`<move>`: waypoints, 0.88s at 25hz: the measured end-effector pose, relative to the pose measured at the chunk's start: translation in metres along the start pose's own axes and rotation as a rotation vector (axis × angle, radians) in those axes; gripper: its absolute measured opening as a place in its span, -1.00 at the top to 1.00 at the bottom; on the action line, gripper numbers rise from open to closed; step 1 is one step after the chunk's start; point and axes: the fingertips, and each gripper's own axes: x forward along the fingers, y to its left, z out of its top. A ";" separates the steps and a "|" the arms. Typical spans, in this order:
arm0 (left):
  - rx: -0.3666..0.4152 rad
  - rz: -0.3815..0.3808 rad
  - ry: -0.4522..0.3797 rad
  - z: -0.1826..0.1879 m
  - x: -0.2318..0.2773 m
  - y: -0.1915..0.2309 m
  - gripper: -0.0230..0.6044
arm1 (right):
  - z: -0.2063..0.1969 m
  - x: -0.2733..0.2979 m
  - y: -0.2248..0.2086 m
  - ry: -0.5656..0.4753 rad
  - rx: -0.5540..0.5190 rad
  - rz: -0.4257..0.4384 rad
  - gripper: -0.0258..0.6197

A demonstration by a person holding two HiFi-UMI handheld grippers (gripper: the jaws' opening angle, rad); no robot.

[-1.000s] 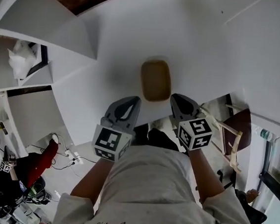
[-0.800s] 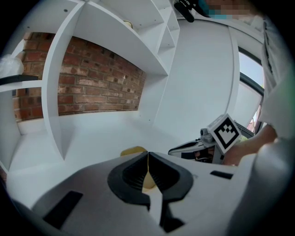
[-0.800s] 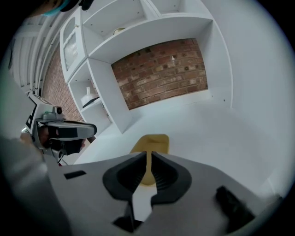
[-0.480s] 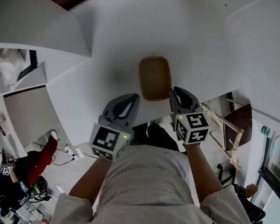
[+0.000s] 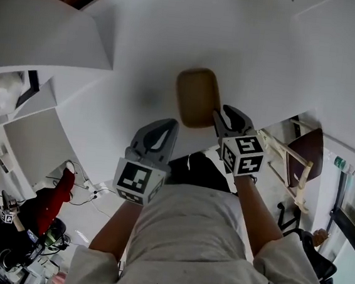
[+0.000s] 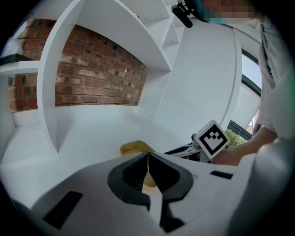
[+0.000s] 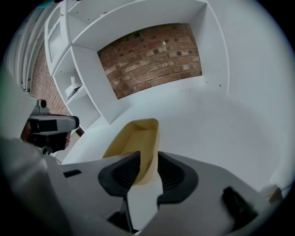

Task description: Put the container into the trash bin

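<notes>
Grey left tongs (image 5: 164, 127), right tongs (image 5: 223, 115), black-white marker cubes (image 5: 137, 181) (grey T-shirt (image 5: 187, 234))

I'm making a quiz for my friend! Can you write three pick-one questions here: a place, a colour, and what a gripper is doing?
1. Which gripper holds the container by its wall? A right gripper B left gripper C neither
2. Container colour? A blue B tan C red
3. Left gripper jaws? A wide apart B on a cup C together
Answers: A, the wall sits between its jaws; B, tan in every view; C, they meet, nothing between.
</notes>
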 end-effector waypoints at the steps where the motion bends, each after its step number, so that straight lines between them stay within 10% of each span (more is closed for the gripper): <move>1: -0.001 -0.001 0.003 -0.002 0.001 0.001 0.87 | -0.001 0.002 -0.001 0.004 0.002 -0.004 0.56; 22: -0.043 -0.004 -0.004 0.001 0.000 0.010 0.87 | -0.005 0.016 -0.007 0.049 -0.005 -0.057 0.80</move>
